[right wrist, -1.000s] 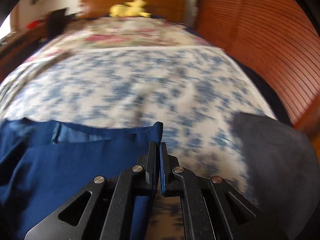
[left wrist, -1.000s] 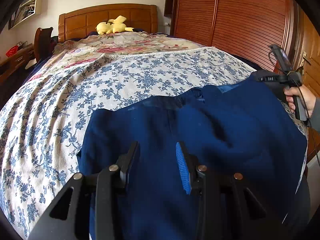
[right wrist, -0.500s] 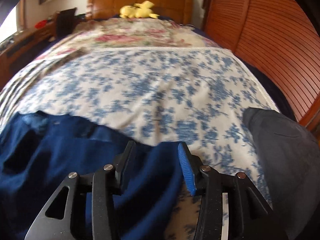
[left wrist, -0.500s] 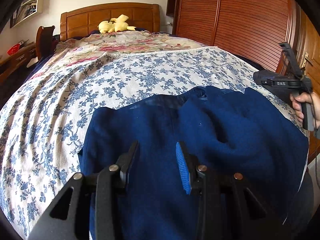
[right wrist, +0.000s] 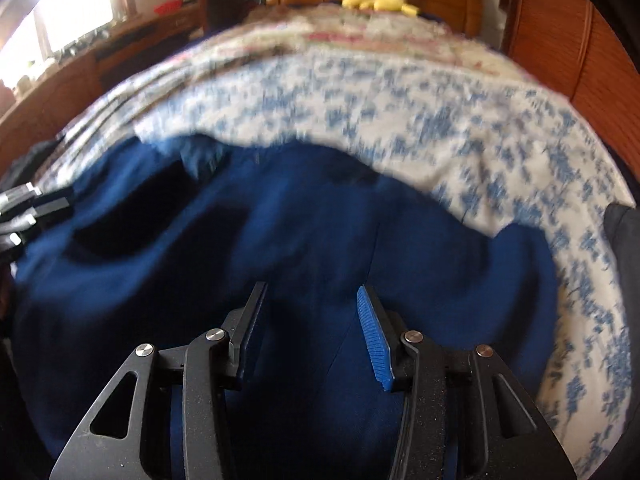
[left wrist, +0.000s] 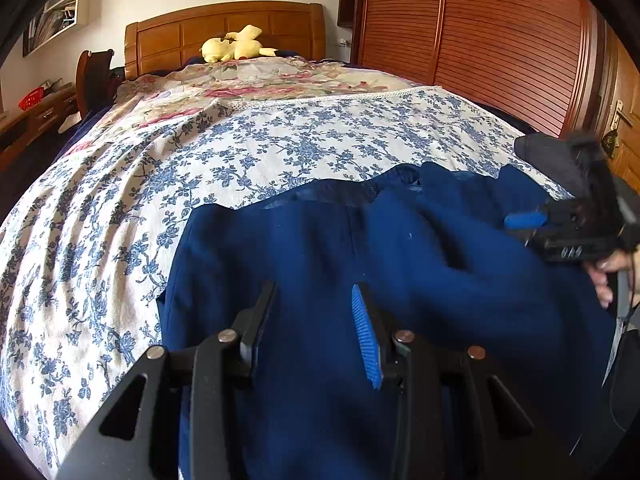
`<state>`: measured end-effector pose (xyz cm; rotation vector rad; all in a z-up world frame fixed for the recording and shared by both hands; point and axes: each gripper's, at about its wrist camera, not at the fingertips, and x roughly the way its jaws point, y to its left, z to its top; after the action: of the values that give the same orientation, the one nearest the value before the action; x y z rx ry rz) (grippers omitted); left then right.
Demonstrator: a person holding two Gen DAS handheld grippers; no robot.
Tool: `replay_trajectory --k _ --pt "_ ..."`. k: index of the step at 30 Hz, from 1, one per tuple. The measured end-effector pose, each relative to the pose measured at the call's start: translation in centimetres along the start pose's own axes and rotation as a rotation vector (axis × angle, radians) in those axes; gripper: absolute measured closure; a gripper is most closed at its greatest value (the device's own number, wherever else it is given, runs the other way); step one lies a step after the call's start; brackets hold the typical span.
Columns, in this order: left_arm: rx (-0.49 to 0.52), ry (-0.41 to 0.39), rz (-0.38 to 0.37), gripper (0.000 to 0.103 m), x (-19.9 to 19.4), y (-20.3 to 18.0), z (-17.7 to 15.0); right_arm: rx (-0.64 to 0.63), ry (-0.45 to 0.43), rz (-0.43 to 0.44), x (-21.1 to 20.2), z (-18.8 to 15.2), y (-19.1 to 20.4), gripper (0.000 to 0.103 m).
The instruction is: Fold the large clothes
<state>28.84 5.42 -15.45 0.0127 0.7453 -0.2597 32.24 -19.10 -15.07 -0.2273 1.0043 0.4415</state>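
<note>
Window (right wrist: 60, 12) in right view only

The whole right wrist view is smeared, so the floral bedspread (right wrist: 460, 120) shows only blotches. The navy garment (left wrist: 320, 264) runs off the near edge in both views. The right gripper (left wrist: 524, 221) is blurred, its holder's hand (left wrist: 606, 276) partly cut off.

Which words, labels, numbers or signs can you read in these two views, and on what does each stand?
None reads clearly.
White marking on the right hand-held gripper, whose jaws have just been opening with nothing pinched between them: too blurred to quote.
Wall shelf items: too small.
Blue garment: no lettering.
</note>
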Motion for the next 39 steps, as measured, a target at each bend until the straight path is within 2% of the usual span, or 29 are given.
replay_trajectory --k 3,6,11,14,17,24,29,35,39 --pt "0.005 0.0 0.004 0.068 0.0 0.0 0.0 -0.004 0.009 0.016 0.7 -0.6 -0.1 0.055" --pt "-0.003 0.0 0.007 0.068 -0.1 0.1 0.2 -0.016 0.018 0.03 0.8 -0.6 0.0 0.049" --pt "-0.082 0.012 -0.001 0.068 -0.5 2.0 1.2 -0.026 0.024 0.034 0.9 -0.6 0.1 0.048" --pt "-0.09 0.015 0.038 0.068 -0.6 3.3 2.3 -0.041 0.025 0.031 0.9 -0.6 0.2 0.047" --pt "-0.044 0.051 0.126 0.068 0.2 4.1 3.7 -0.044 0.024 0.029 0.9 -0.5 0.3 0.047" --pt "0.015 0.131 0.162 0.068 3.9 5.1 6.3 -0.045 0.024 0.03 0.9 -0.5 0.4 0.046" --pt "0.023 0.211 0.23 0.068 7.4 6.2 7.0 -0.047 0.023 0.03 0.9 -0.5 0.4 0.046" --pt "0.013 0.278 0.236 0.068 9.5 7.3 6.5 -0.045 0.024 0.035 0.8 -0.5 0.5 0.045" --pt "-0.002 0.281 0.22 0.068 9.7 7.5 6.4 -0.047 0.025 0.042 0.8 -0.5 0.5 0.044"
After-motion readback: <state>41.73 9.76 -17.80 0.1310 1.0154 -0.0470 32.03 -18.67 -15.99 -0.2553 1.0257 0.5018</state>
